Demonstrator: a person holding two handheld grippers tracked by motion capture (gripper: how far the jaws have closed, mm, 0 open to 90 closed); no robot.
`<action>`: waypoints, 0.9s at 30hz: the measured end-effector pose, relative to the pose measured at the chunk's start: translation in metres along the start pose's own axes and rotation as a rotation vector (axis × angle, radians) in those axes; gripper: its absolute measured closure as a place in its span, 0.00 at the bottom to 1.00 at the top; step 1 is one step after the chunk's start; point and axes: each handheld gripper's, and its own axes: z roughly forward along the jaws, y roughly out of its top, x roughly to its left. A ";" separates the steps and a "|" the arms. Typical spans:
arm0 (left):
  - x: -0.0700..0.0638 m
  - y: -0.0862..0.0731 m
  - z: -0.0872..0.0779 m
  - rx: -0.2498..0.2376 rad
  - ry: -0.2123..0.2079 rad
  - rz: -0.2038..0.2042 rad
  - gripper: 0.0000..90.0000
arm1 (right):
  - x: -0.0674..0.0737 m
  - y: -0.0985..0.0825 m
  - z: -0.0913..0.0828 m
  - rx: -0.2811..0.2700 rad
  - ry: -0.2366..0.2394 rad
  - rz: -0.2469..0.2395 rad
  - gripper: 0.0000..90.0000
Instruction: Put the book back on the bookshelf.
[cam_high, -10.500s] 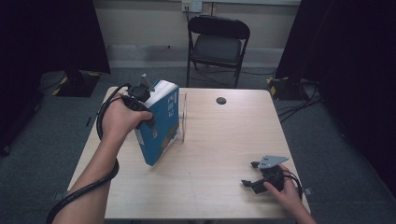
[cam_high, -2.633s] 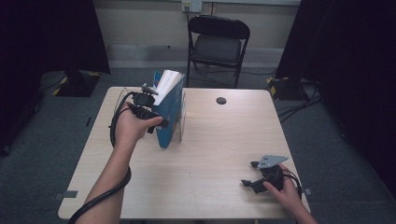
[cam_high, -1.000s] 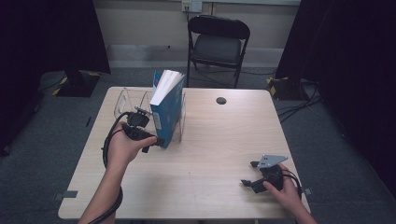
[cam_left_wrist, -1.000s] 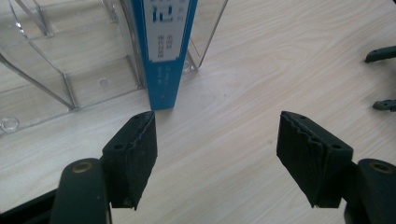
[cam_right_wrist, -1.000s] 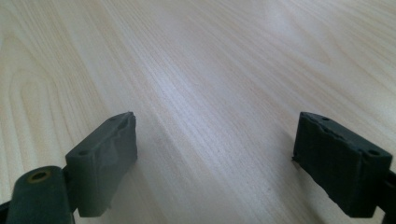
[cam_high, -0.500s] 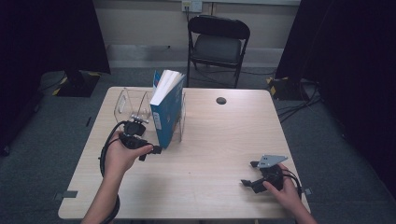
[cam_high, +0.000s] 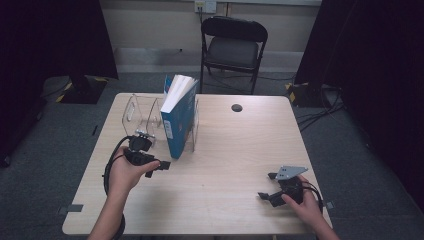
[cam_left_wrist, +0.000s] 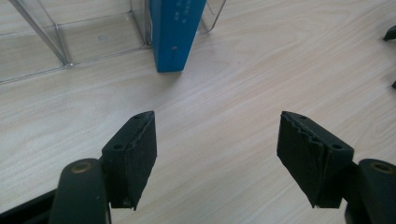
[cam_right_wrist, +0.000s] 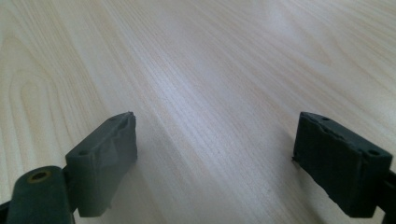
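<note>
Your left tool (cam_high: 159, 165) hangs wide open over the tabletop (cam_high: 235, 150), holding nothing; your right tool (cam_high: 266, 186) rests open and empty near the front right corner. The blue book (cam_high: 179, 117) stands upright in the clear rack (cam_high: 142, 112), leaning slightly, its lower corner near your left tool. It looks stiff, fairly heavy, with a smooth cover. Grip it across the spine (cam_left_wrist: 173, 35), low down, so it won't swing.

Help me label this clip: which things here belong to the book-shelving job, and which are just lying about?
Part of the job:
- blue book, upright in the rack
- clear rack
- left gripper, open, empty

Just about:
- right gripper, open on the table
- folding chair
- black disc
</note>
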 end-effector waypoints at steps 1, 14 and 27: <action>0.001 -0.002 0.000 -0.006 0.006 -0.004 0.32 | 0.000 0.000 0.000 0.000 0.000 0.000 0.14; 0.015 -0.021 0.009 0.007 0.010 -0.014 0.32 | 0.000 0.000 0.000 0.000 0.000 0.000 0.14; 0.030 -0.039 0.014 0.015 0.005 -0.039 0.32 | 0.000 0.000 0.000 0.000 0.000 -0.001 0.14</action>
